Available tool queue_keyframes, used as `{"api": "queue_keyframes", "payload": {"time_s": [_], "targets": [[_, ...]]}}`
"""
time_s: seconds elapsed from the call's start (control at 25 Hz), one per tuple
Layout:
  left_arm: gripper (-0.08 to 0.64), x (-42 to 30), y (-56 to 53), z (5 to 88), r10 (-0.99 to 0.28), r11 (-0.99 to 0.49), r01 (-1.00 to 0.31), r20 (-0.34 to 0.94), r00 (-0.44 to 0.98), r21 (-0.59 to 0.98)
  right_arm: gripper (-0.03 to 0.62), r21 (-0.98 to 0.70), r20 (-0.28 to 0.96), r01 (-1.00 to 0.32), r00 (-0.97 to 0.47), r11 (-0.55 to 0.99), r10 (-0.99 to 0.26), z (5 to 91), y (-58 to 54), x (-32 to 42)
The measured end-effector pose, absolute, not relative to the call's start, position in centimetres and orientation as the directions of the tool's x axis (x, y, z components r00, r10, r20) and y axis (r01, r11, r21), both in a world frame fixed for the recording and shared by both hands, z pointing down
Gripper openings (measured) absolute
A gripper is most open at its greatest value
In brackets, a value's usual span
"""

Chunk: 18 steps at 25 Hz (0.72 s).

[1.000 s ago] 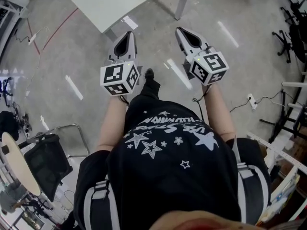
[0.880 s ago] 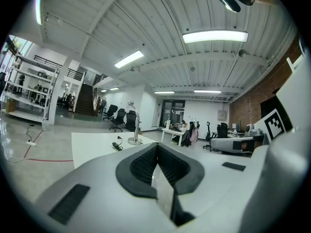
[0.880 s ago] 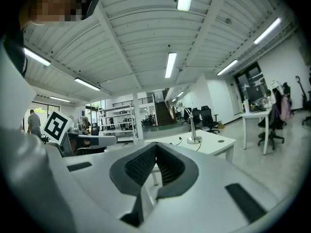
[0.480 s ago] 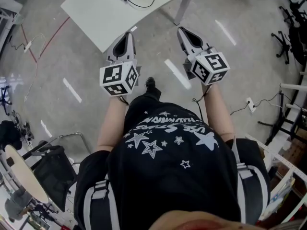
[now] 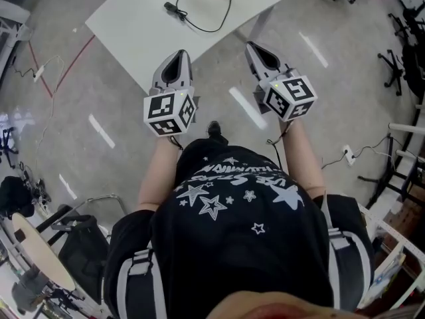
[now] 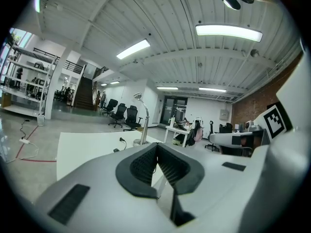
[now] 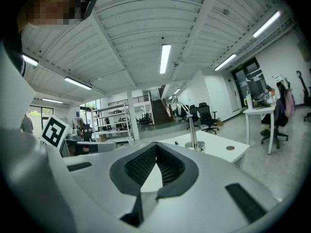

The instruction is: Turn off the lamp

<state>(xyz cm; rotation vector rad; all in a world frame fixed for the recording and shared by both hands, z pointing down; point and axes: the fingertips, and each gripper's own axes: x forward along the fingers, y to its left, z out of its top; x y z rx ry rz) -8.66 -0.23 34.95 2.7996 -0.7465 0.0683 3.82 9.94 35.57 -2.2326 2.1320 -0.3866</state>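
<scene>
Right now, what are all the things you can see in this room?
table: one, white, just ahead of both grippers.
lamp: one, silver, standing on the far part of the table.
cord: one, black, lying on the table top near the lamp.
office chairs: a few, black, far across the room beyond the table.
red cable: one, on the floor left of the table.
folding chair: one, black, on the floor behind the person to the left.
shirt: one, black with white stars, on the person.
left gripper: one, grey, shut and empty, pointing at the table.
right gripper: one, grey, shut and empty, beside the left one.
</scene>
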Motion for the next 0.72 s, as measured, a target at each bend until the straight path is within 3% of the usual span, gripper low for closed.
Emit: {"api": "queue_keyframes", "payload": {"time_s": [0.72], "targets": [[0.011, -8.8, -5.2, 36.0, -0.489, -0.827, -0.501, 0.111, 0.865, 0.257, 0.006, -0.192, 0.183, -0.98, 0.02, -0.056, -0.983, 36.2, 4.8, 3.4]]}}
